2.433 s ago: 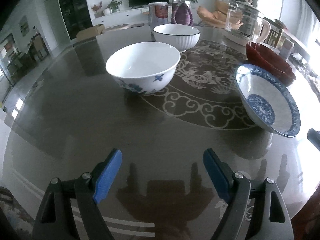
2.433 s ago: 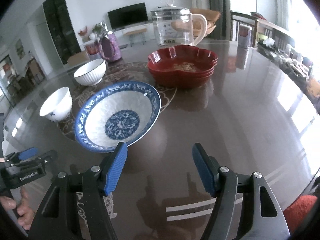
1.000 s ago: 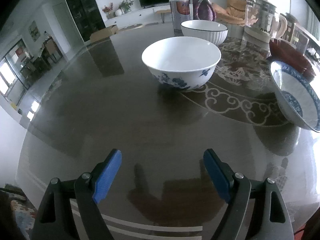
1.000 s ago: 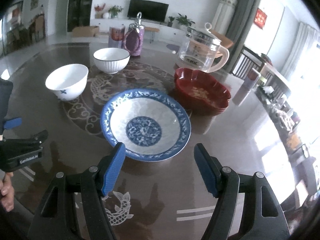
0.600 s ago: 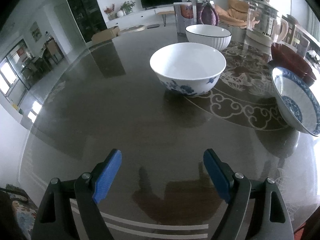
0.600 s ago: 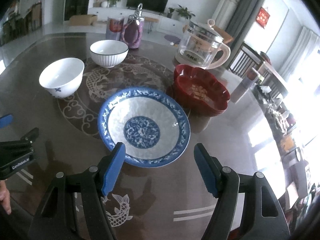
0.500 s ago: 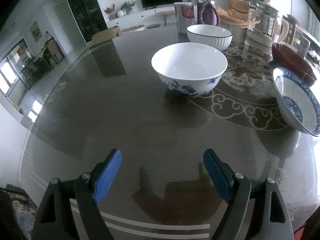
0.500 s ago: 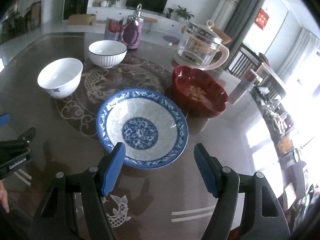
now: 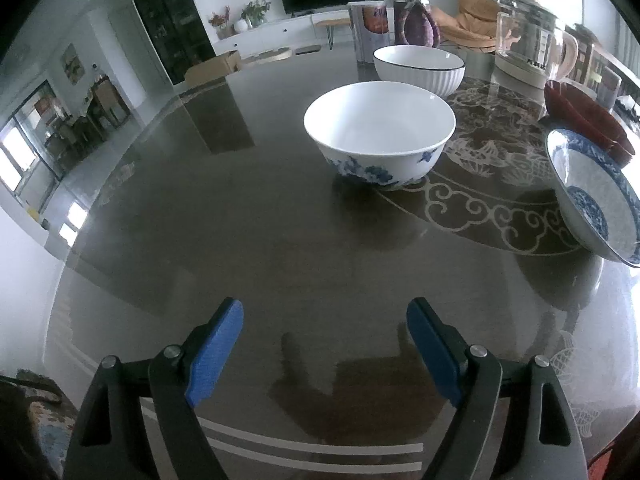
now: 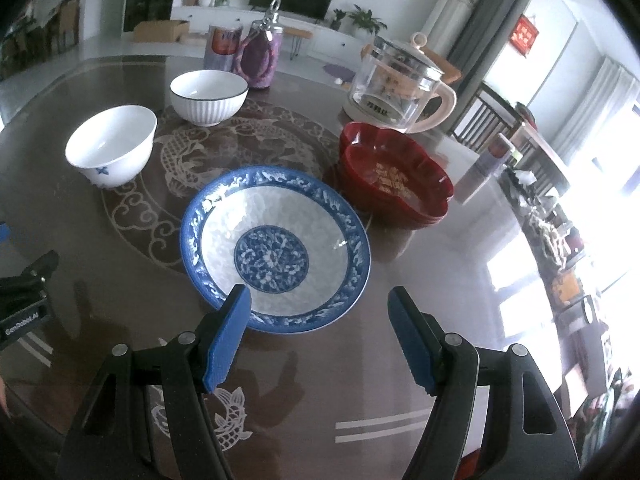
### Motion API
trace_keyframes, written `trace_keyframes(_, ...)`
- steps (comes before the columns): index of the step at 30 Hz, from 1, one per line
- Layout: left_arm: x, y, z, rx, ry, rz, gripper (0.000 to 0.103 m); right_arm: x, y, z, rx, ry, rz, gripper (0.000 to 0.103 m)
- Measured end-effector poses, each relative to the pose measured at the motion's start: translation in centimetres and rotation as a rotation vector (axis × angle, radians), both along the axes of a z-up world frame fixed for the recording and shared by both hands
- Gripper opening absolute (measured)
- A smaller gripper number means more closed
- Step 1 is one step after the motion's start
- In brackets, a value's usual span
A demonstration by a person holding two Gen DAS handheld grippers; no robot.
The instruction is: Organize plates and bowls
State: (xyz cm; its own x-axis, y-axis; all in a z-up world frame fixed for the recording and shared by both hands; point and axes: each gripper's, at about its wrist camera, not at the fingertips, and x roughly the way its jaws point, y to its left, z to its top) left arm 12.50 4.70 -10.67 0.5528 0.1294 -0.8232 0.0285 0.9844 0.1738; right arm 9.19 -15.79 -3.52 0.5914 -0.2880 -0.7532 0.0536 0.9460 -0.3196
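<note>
A blue-patterned plate (image 10: 276,254) lies just beyond my right gripper (image 10: 318,312), which stands open over the dark table with nothing between its blue pads. A white bowl with blue flowers (image 10: 112,146) sits to the plate's left, a ribbed white bowl (image 10: 208,98) behind it, stacked red dishes (image 10: 394,176) to the right. In the left wrist view my left gripper (image 9: 324,326) is open and empty above bare table. The flowered bowl (image 9: 380,134) stands ahead of it, the ribbed bowl (image 9: 420,68) farther back, the blue plate (image 9: 592,196) at the right edge.
A glass kettle (image 10: 396,88), a purple flask (image 10: 260,56) and a can (image 10: 222,48) stand at the table's far side. Clutter and a bottle (image 10: 484,168) crowd the right edge. The round table (image 9: 200,208) has a glossy dark top with a pale ornament ring.
The right gripper's view has tipped slightly, so the blue plate now sits lower and closer to its pads. The left gripper's view has drifted a little; the flowered bowl sits nearer centre.
</note>
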Motion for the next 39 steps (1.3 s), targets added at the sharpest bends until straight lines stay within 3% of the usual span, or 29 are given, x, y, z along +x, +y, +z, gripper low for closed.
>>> trace_keyframes(19,0.6,1.0,0.3,0.007,0.008,-0.001,0.084,0.4,0.3,-0.6,0.092,0.020,0.039,0.074)
trace_keyframes(22,1.4,1.9,1.5,-0.002,-0.016,0.013,0.084,1.1,0.8,0.5,0.175,-0.002,0.103,0.074)
trace_keyframes(25,2.0,2.9,4.1,0.035,-0.097,0.040,0.084,2.2,1.8,1.7,0.180,-0.039,0.149,0.074)
trace_keyframes(30,2.3,4.2,7.3,-0.002,-0.159,0.052,0.084,3.3,3.7,3.3,0.198,-0.072,0.196,0.074)
trace_keyframes(39,2.6,4.6,7.7,0.017,-0.170,0.056,0.084,3.4,5.0,2.3,0.170,-0.040,0.233,0.074)
